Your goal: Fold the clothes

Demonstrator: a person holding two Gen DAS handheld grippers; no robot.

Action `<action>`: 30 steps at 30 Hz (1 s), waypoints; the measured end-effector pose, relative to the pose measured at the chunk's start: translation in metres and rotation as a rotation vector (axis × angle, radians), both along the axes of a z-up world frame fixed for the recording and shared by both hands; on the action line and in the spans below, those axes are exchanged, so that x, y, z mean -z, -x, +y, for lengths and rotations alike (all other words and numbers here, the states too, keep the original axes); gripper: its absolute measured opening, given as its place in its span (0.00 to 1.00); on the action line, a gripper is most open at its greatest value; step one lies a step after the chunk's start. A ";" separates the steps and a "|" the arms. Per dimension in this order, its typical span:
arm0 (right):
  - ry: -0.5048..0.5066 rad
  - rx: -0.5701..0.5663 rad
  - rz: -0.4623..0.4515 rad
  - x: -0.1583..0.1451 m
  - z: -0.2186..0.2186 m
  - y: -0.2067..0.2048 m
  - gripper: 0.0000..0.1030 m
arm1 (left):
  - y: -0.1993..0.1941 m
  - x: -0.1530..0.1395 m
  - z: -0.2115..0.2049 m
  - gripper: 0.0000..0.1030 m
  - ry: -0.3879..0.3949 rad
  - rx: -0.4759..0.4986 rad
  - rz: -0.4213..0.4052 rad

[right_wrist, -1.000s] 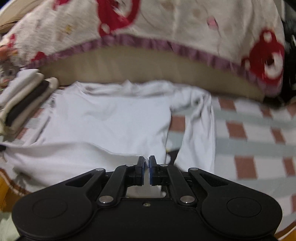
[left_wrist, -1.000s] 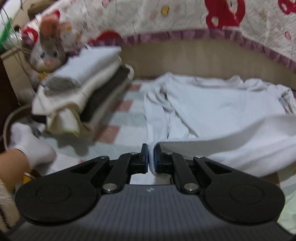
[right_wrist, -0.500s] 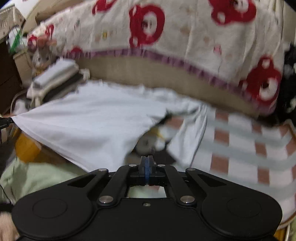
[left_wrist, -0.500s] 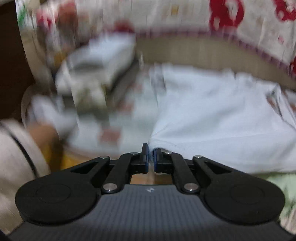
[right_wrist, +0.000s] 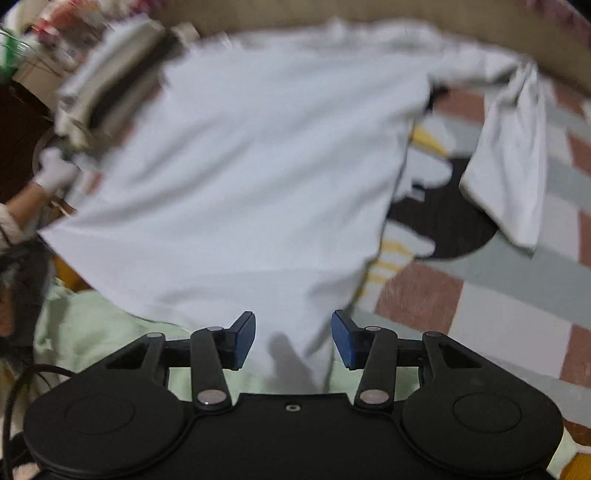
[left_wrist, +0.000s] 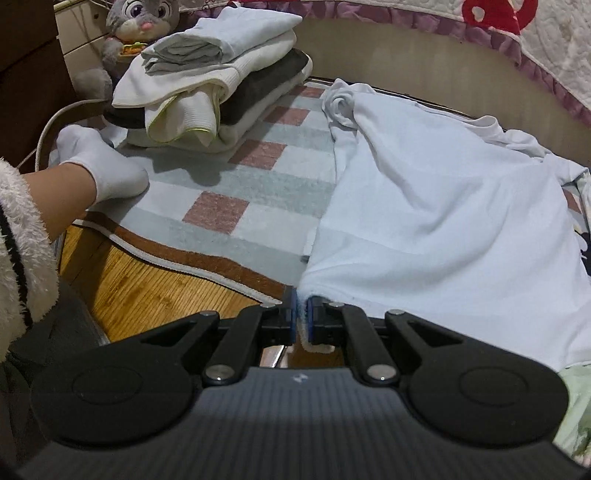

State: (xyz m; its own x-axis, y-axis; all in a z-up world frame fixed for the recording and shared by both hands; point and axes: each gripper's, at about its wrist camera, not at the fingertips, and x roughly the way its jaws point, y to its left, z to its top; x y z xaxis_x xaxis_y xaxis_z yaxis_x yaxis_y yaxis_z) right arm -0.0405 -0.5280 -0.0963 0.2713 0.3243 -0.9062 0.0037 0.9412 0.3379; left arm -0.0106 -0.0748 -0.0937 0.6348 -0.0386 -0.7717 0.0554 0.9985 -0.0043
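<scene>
From the left wrist, the left gripper (left_wrist: 302, 318) is clamped on the hem corner of the white shirt (left_wrist: 436, 206), which lies spread on the checked blanket (left_wrist: 236, 192); a stack of folded clothes (left_wrist: 218, 88) sits beyond. From the right wrist, the right gripper (right_wrist: 293, 338) has just been opening, its jaws apart over the shirt's near edge, pads clear of the cloth.

Shirt (left_wrist: 443, 206), stack (left_wrist: 221, 85), seemingly on blanket (left_wrist: 258, 192)

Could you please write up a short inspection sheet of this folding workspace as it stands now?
Surface: checked blanket over a wooden floor.
Job's things: white shirt spread flat; folded stack beside it.
Clutter: plush rabbit behind the stack.
Grippers: left gripper shut on the shirt's hem; right gripper has just been opening, pads clear of the cloth.
Cables: one thin white cord.
Surroundings: bear-print quilt; socked foot.
</scene>
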 end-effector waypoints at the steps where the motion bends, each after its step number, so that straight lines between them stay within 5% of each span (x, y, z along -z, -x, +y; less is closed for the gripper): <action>1: -0.006 0.003 0.044 0.011 0.000 -0.005 0.50 | -0.001 0.001 -0.003 0.05 -0.013 0.005 0.000; 6: -0.060 -0.001 0.164 0.039 0.005 -0.021 0.60 | -0.007 -0.001 -0.016 0.05 -0.045 0.035 -0.017; 7: -0.069 -0.002 0.178 0.043 0.006 -0.022 0.53 | -0.008 -0.003 -0.018 0.05 -0.049 0.041 -0.023; 8: -0.066 -0.006 0.171 0.042 0.007 -0.022 0.10 | -0.009 -0.005 -0.020 0.05 -0.054 0.048 -0.031; 9: -0.057 -0.011 0.151 0.038 0.008 -0.022 0.08 | -0.009 -0.010 -0.022 0.05 -0.063 0.057 -0.043; 15: -0.052 -0.056 -0.036 -0.047 0.000 0.008 0.08 | 0.005 -0.056 -0.016 0.05 -0.015 0.109 -0.100; 19: 0.006 -0.124 -0.056 -0.092 -0.003 0.035 0.08 | 0.025 -0.078 -0.008 0.05 -0.001 0.115 -0.122; 22: 0.019 -0.141 -0.012 -0.093 -0.001 0.047 0.08 | 0.035 -0.075 0.000 0.05 -0.028 0.116 -0.080; 26: 0.039 -0.144 0.058 -0.069 0.005 0.054 0.08 | 0.034 -0.036 0.008 0.05 -0.066 0.080 0.074; 30: 0.055 -0.135 0.125 -0.038 0.018 0.046 0.15 | 0.029 0.015 -0.003 0.05 -0.260 0.104 0.222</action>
